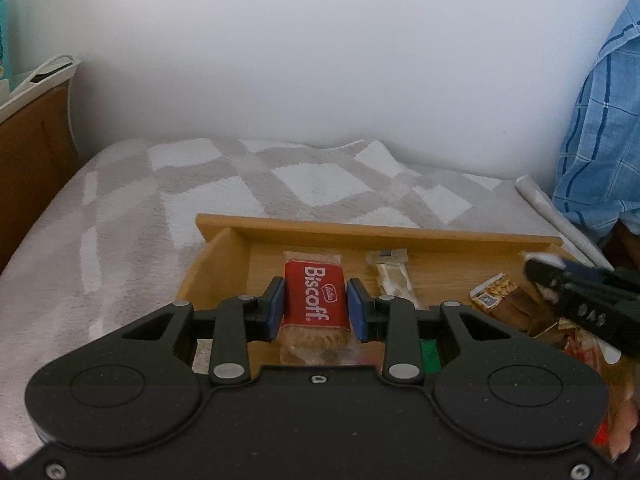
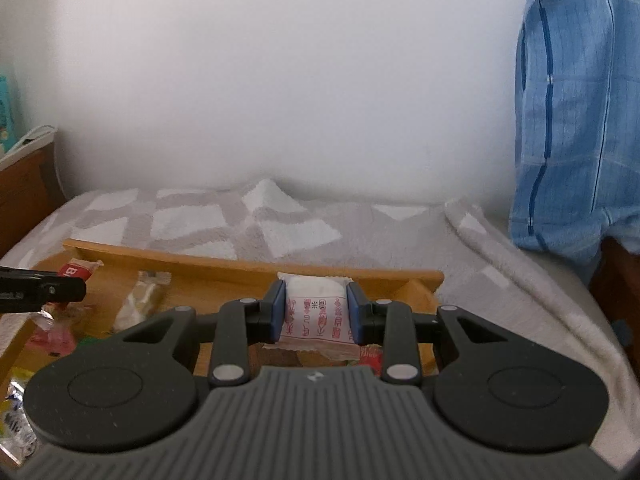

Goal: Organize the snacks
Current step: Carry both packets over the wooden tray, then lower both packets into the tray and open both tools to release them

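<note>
My left gripper [image 1: 316,300] is shut on a red Biscoff biscuit packet [image 1: 315,300] and holds it over the left part of a wooden tray [image 1: 376,234]. My right gripper [image 2: 316,308] is shut on a white packet with red print [image 2: 316,314] over the tray's right end [image 2: 400,276]. A pale nougat bar [image 1: 394,276] and a peanut snack packet [image 1: 494,292] lie in the tray. The right gripper shows at the right edge of the left wrist view [image 1: 584,300]. The left gripper shows at the left edge of the right wrist view [image 2: 40,288].
The tray sits on a grey and white patterned blanket [image 1: 224,184] against a white wall. More wrapped snacks [image 2: 16,412] lie at the tray's near left. A blue checked shirt [image 2: 580,140] hangs at the right. A wooden headboard [image 1: 28,148] stands at the left.
</note>
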`<control>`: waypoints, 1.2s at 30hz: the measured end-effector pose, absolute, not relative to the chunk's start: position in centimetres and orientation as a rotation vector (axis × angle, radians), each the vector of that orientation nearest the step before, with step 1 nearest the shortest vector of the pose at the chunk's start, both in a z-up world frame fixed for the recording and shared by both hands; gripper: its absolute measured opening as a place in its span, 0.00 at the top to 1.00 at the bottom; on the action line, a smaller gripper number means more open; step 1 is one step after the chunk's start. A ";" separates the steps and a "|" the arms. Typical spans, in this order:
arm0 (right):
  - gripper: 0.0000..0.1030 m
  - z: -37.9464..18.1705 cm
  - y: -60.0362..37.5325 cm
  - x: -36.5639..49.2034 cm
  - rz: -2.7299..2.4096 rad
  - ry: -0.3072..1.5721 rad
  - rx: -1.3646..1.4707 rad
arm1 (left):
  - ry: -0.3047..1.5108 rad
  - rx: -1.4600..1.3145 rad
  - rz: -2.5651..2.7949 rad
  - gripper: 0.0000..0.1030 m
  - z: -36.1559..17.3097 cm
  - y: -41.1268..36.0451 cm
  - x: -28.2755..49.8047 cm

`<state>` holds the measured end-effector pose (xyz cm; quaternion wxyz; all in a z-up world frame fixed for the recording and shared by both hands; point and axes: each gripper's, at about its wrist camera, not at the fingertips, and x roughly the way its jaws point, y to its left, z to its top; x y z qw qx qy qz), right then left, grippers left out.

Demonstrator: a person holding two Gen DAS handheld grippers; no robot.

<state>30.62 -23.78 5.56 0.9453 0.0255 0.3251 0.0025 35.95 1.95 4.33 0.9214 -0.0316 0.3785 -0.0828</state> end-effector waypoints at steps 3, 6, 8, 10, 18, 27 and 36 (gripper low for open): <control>0.64 4.9 -23.5 30.7 0.024 0.695 0.079 | 0.778 -0.060 -0.178 0.72 4.0 1.7 36.0; 0.64 4.7 -23.0 30.5 0.031 0.705 0.055 | 0.779 -0.055 -0.184 0.72 3.9 1.5 36.0; 0.63 4.6 -22.9 30.7 0.032 0.710 0.049 | 0.780 -0.057 -0.183 0.72 3.8 1.5 36.1; 0.63 4.6 -22.9 30.8 0.032 0.716 0.054 | 0.782 -0.060 -0.185 0.72 3.8 1.5 36.1; 0.55 4.3 -23.6 31.4 0.036 0.746 0.099 | 0.796 -0.056 -0.186 0.71 3.5 1.4 36.3; 0.51 4.1 -23.7 31.6 0.037 0.748 0.104 | 0.812 -0.046 -0.179 0.69 2.9 1.4 36.6; 0.24 5.5 -24.7 30.3 0.074 0.683 0.174 | 0.800 -0.022 -0.162 0.40 4.1 1.5 35.7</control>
